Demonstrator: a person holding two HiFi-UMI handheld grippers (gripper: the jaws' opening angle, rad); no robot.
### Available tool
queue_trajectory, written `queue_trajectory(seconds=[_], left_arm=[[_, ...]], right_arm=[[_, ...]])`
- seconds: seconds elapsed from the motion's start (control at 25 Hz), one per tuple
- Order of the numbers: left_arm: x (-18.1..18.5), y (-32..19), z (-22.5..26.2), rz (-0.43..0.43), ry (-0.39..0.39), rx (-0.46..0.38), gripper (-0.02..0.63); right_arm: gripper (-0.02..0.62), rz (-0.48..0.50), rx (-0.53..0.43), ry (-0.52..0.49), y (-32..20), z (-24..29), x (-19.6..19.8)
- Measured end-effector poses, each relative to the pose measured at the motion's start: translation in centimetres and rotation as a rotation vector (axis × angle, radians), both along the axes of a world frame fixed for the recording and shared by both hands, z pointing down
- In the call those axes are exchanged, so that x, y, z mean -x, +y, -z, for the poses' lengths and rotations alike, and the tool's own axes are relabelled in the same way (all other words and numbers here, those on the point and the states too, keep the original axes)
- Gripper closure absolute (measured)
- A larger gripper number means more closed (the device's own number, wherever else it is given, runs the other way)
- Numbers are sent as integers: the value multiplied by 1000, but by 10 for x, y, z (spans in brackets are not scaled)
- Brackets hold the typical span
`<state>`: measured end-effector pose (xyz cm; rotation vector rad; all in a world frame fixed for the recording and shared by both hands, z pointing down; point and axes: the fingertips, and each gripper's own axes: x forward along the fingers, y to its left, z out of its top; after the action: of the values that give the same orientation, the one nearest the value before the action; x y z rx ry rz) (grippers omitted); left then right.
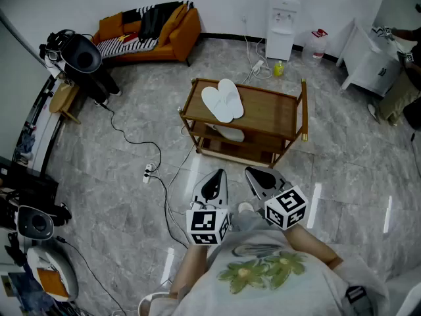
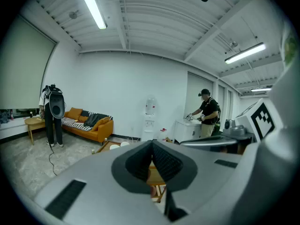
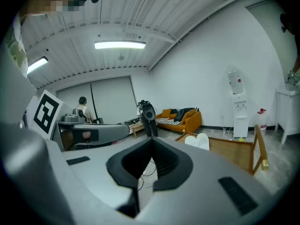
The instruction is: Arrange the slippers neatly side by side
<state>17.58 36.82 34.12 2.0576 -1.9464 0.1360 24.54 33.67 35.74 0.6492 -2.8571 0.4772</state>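
Ahead, slippers (image 1: pixel 222 101) atop trolley (image 1: pixel 271 112), well apart from left tool (image 1: pixel 219 174), right tool (image 1: pixel 250 171)

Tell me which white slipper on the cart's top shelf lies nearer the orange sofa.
The left slipper in the head view: it lies by the left edge of the cart, while the other slipper sits beside it, toward the shelf's middle.

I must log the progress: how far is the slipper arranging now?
Looks done: the two white slippers lie side by side, touching, on the wooden rack, top shelf. In hand: nothing; the left gripper and right gripper are shut, empty, away from it. Left: perhaps nothing.
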Motion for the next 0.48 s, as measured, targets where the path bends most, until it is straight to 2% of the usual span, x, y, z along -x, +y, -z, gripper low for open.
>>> queue_trajectory(seconds=[0.48], left_arm=[[-5, -40, -11, 20, -4, 26, 591]], right_arm=[[591, 14, 30, -19, -42, -10, -4]])
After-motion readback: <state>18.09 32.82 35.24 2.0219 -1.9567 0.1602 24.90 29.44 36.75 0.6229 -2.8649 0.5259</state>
